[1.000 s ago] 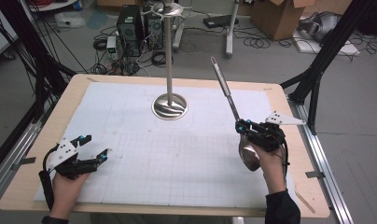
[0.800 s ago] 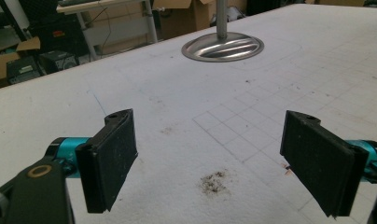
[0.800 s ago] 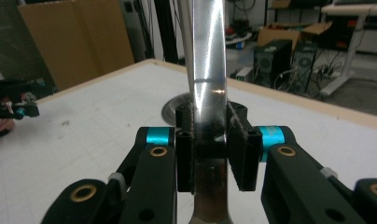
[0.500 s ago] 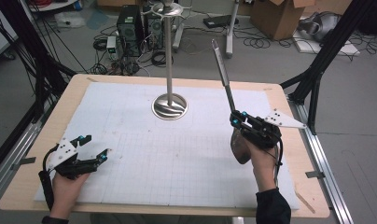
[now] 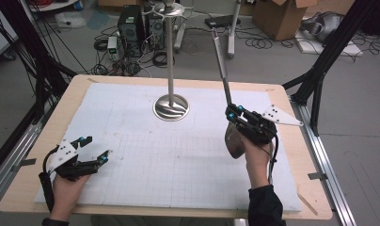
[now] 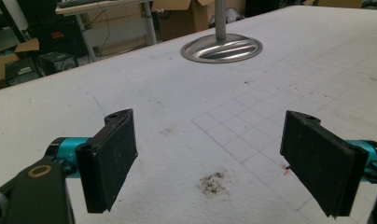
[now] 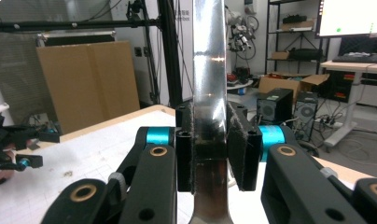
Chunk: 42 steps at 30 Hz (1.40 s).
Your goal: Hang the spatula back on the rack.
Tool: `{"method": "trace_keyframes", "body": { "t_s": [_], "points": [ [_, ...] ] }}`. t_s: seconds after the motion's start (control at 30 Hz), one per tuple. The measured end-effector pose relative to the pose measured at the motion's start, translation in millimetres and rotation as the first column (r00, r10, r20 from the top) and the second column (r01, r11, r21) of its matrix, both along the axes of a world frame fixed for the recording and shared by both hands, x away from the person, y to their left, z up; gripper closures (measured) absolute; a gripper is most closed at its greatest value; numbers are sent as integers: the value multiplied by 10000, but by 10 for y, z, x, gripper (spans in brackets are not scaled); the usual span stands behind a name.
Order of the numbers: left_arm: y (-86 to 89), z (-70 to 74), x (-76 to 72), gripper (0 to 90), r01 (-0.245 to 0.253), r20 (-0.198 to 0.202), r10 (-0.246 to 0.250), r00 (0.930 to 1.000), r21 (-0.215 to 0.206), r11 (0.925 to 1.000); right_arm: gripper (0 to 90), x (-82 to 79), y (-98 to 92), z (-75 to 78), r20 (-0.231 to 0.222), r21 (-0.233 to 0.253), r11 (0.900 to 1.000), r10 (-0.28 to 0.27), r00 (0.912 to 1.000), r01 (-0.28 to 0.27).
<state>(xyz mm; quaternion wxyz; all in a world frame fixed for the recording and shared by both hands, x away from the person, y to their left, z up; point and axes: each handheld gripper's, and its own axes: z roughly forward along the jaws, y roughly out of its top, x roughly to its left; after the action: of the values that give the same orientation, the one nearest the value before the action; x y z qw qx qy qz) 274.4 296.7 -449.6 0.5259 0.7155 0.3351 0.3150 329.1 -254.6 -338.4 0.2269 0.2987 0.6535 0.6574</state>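
The left gripper (image 5: pixel 95 149) rests near the table's (image 5: pixel 35 174) near-left corner, its jaws spread wide with nothing between them. Ahead of it bare white mat (image 5: pixel 146 165) runs to the metal stand (image 5: pixel 170 107), well apart. To the stand's right, the right gripper (image 5: pixel 233 115) is clamped on a long metal ladle (image 5: pixel 220 59), handle rising up and away, bowl hanging beneath the gripper above the mat, close to the right edge.

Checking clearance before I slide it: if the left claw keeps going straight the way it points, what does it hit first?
Probably nothing near: bare white mat lies ahead of the open left claw. The stand's round metal base comes first, far off.
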Motion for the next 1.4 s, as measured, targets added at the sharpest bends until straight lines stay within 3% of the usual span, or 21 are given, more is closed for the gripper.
{"method": "trace_keyframes", "body": {
  "t_s": [0.33, 0.63, 1.0, 1.13, 1.33, 1.4],
  "points": [
    [2, -1, -1, 187, 4, 15, -4, 10000, -35, 10000, 750, 183, 207, 74, 119, 82, 9998, 168, 9998, -169],
    [3, -1, -2, 187, 43, 14, -43, 10000, -38, 10000, 750, 353, 395, 149, 214, -141, 9993, 342, 9992, -339],
    [6, -1, 3, 187, 44, 9, -44, 10000, -69, 10000, 750, 542, 470, 29, -32, 395, 9979, 508, 9987, -506],
    [4, 0, 1, 187, 49, -11, -49, 10000, -64, 10000, 750, 576, 489, -1, -37, 636, 9951, 760, 9971, -756],
    [3, -1, -1, 188, 27, -8, -27, 10000, -67, 10000, 750, 605, 530, -27, -79, 615, 9948, 817, 9966, -811],
    [3, 0, 1, 187, 45, -11, -45, 10000, -57, 10000, 750, 627, 543, -47, -113, 850, 9915, 1002, 9949, -989]
  ]
}}
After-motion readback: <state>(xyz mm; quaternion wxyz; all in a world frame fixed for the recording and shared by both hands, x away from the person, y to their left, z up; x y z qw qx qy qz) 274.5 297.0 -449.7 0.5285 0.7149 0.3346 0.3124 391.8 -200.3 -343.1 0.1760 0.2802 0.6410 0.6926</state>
